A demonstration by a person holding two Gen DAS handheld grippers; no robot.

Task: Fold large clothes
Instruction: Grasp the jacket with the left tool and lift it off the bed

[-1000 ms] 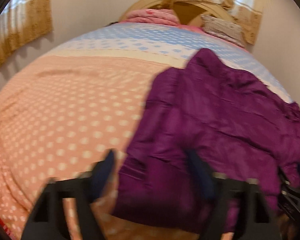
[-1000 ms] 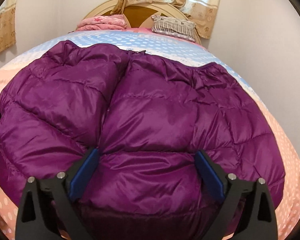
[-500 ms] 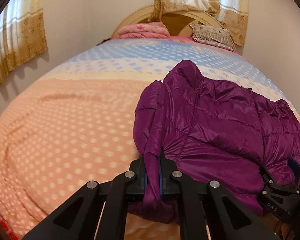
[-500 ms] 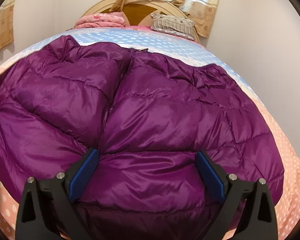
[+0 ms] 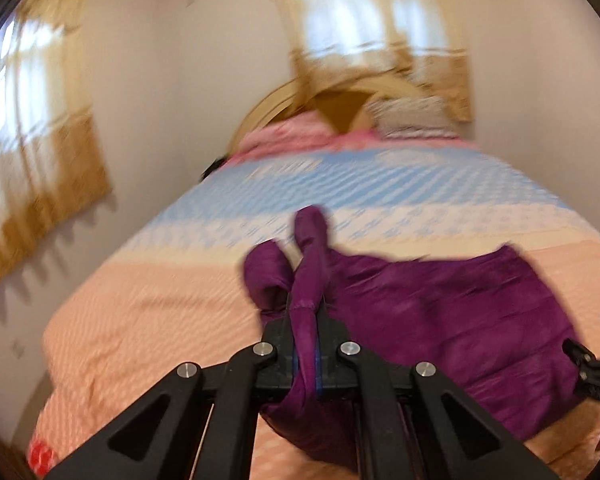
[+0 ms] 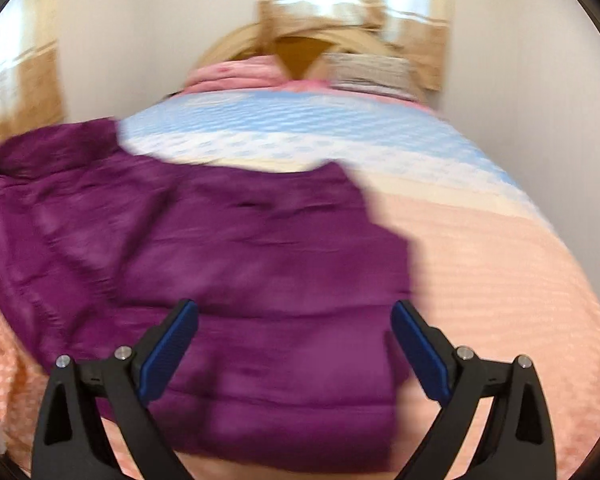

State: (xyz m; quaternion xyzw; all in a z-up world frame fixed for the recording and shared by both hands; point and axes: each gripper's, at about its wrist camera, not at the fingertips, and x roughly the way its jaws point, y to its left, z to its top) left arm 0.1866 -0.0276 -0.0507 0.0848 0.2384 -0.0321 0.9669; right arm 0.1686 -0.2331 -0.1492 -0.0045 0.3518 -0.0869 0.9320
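A purple quilted down jacket (image 5: 440,320) (image 6: 228,248) lies spread on the dotted bedspread (image 5: 148,320). My left gripper (image 5: 306,320) is shut on a fold at the jacket's left edge and holds it raised off the bed, with the cloth bunched between the pads. In the right wrist view my right gripper (image 6: 294,322) stands open above the jacket's near hem, with nothing pinched between its blue pads (image 6: 168,354). The right gripper's tip (image 5: 596,364) also shows at the right edge of the left wrist view. Both views are blurred by motion.
The bed (image 6: 480,260) fills the room from wall to wall, peach near me and blue farther off. Pink folded bedding (image 6: 236,74) and a striped pillow (image 6: 368,72) lie against the wooden headboard (image 5: 284,100). Curtains (image 5: 32,160) hang at the left and behind the bed.
My left gripper shut on the jacket's left edge and rose with it, lifting that side. The right gripper stayed open and drew back, so more bedspread shows on its right.
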